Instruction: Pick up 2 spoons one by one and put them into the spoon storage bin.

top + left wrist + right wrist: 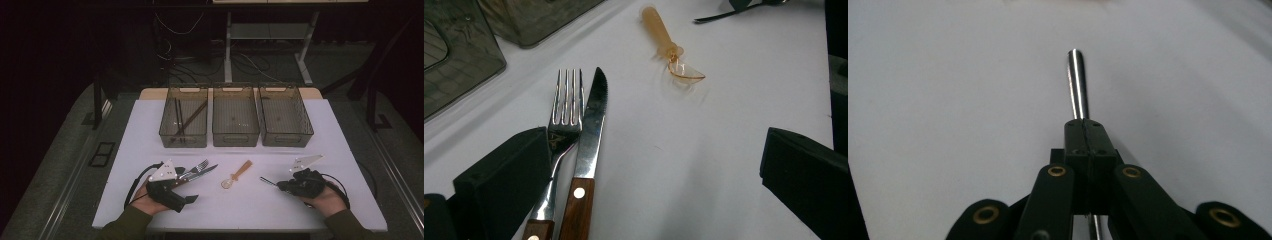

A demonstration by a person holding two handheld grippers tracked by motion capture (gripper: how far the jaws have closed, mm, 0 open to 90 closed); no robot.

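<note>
right tool (1083,131): closed tight on a metal handle (1077,80), lifted for sorting, I judge | left tool (654,165): jaws wide open around fork (565,107) and knife (591,125) lying on surface (704,165), ready to take one | bins (235,122) behind wait for cutlery

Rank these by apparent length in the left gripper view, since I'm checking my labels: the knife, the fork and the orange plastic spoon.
1. knife, longest, though its handle runs off the bottom edge.
2. fork, almost as long, also cut off, so nearly a tie.
3. orange plastic spoon, shortest, but it lies farther from the camera.
</note>
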